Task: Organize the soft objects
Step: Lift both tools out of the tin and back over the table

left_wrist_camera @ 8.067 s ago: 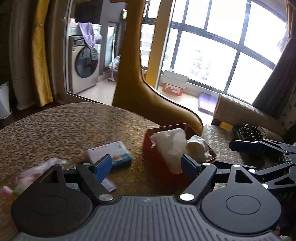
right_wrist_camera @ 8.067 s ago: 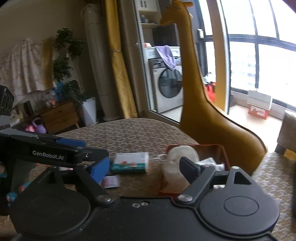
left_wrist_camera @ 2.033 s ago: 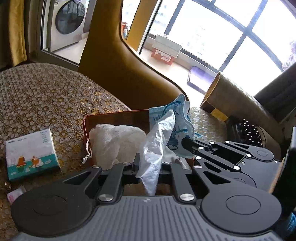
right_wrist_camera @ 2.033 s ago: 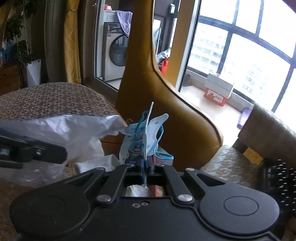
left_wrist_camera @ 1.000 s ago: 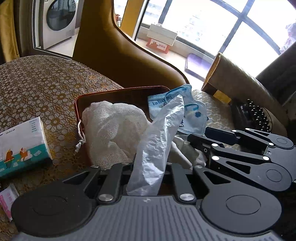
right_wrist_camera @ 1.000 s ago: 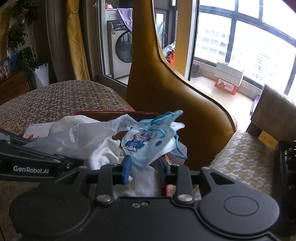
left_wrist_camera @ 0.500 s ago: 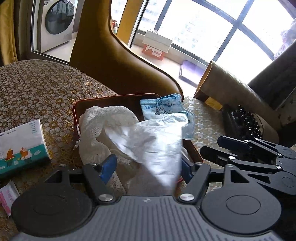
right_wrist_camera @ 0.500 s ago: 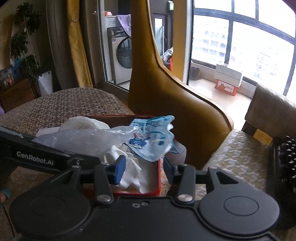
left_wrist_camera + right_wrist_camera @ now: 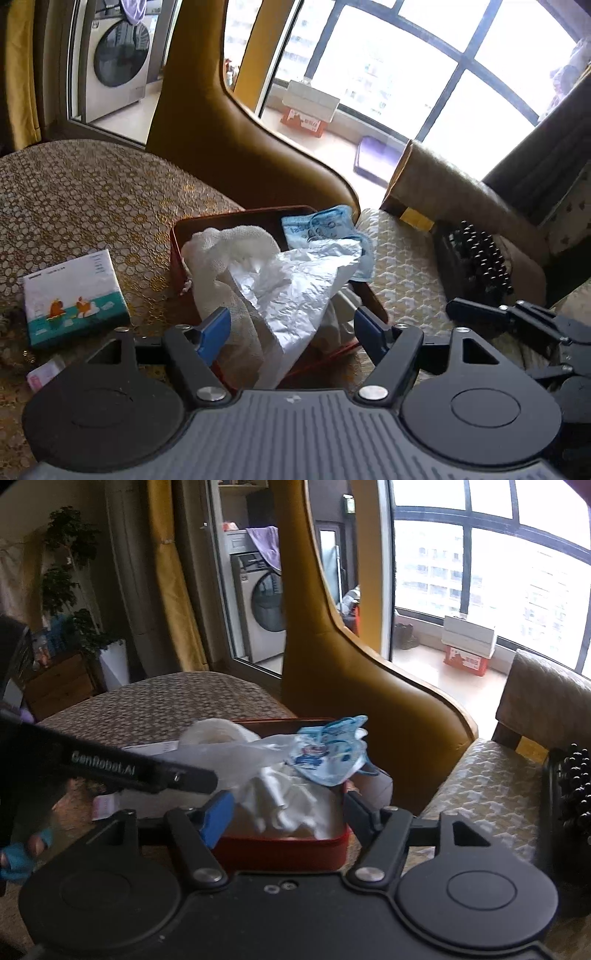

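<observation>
A red tray [image 9: 176, 236] [image 9: 280, 851] on the patterned table holds a white mesh cloth [image 9: 225, 251] [image 9: 218, 731], a crumpled clear plastic bag [image 9: 295, 291] [image 9: 240, 757] and a blue printed face mask [image 9: 321, 229] [image 9: 328, 753]. My left gripper [image 9: 291, 328] hovers just before the tray, its jaws still opening; the bag's lower end lies loose between them, untouched by the pads. My right gripper [image 9: 286, 814] is opening too, above the tray's near edge, with nothing pressed. A white cloth [image 9: 291, 801] lies in the tray below it.
A tissue pack [image 9: 74, 295] and a small pink packet [image 9: 44, 373] lie on the table left of the tray. A tall yellow chair back [image 9: 221, 147] [image 9: 332, 657] rises behind the tray. A cushioned seat [image 9: 402, 266] and a black beaded object [image 9: 480, 254] are at the right.
Both grippers opened and let go: the plastic bag dropped from the left, the face mask from the right, both onto the tray. Both grippers pulled back and rose slightly.
</observation>
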Tool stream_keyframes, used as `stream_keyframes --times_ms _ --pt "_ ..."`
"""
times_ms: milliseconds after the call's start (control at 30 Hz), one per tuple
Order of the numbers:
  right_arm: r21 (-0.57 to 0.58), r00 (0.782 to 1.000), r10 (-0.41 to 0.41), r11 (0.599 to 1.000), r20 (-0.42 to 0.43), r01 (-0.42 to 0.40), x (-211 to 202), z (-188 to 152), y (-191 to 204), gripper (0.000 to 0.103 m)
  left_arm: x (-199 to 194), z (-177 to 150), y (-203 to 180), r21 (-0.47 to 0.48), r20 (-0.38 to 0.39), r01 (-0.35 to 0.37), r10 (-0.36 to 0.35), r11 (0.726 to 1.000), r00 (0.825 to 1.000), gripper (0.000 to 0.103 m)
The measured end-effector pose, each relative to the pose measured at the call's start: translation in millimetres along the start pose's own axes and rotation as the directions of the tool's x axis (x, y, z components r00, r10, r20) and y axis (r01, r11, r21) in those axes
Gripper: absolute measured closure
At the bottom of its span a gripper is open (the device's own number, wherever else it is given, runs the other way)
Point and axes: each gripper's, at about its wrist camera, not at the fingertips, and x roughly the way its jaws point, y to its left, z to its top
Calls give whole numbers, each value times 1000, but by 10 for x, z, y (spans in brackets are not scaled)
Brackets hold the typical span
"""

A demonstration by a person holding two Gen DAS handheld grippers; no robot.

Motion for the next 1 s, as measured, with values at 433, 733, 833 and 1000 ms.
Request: stream_keyframes --times_ms 433,733,833,1000 --pt "-30 995 81 996 62 -80 -401 -2 504 16 -788 -217 44 67 109 -52 45 996 993 24" --pt "-61 986 147 988 74 -143 -481 -11 914 10 -1220 -402 317 71 147 -95 84 993 986 19" --pt "-63 983 170 984 75 -165 -473 -14 1044 8 -1357 -463 430 71 162 -119 106 990 981 19" --pt "-73 976 206 977 68 -201 -400 -43 1265 7 -1562 -552 656 58 179 -166 153 984 972 16"
